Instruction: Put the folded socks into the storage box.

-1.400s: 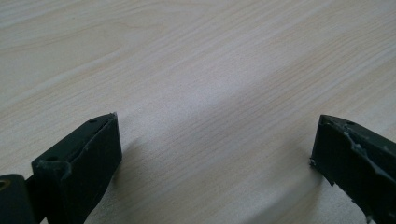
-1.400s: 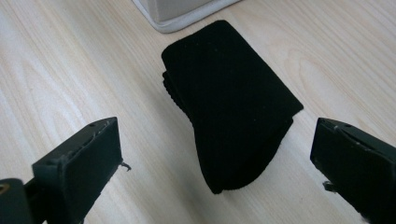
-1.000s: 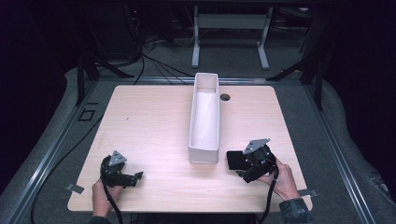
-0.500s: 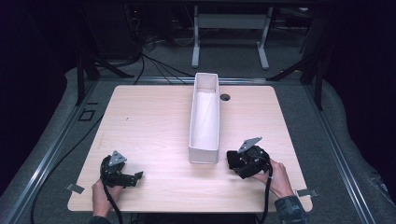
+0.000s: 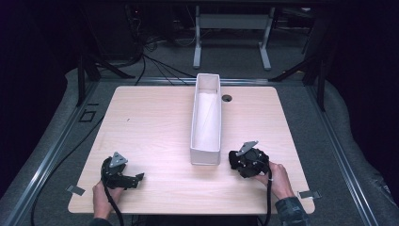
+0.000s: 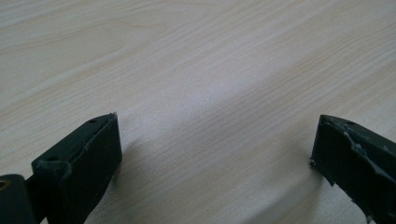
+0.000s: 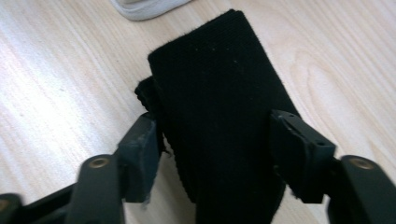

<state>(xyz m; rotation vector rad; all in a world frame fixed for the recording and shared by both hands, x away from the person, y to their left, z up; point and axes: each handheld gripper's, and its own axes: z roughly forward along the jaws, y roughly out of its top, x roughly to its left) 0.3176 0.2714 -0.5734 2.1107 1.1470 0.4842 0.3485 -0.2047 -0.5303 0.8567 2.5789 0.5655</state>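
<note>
Light wood table [image 5: 155, 122], a long white open box [image 5: 206, 120] standing lengthwise near its centre. Right gripper [image 5: 236, 160] sits just right of the box's near end — jaws clamped on either side of a black fabric piece [image 7: 219, 93], probably a folded cloth or strap, hard to tell. The box corner shows just beyond it. Left gripper [image 5: 137, 178] at the near-left of the table — jaws spread wide over bare wood, nothing between them.

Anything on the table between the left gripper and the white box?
Nothing: in the high view, only bare table separates the left gripper from the white box.
</note>
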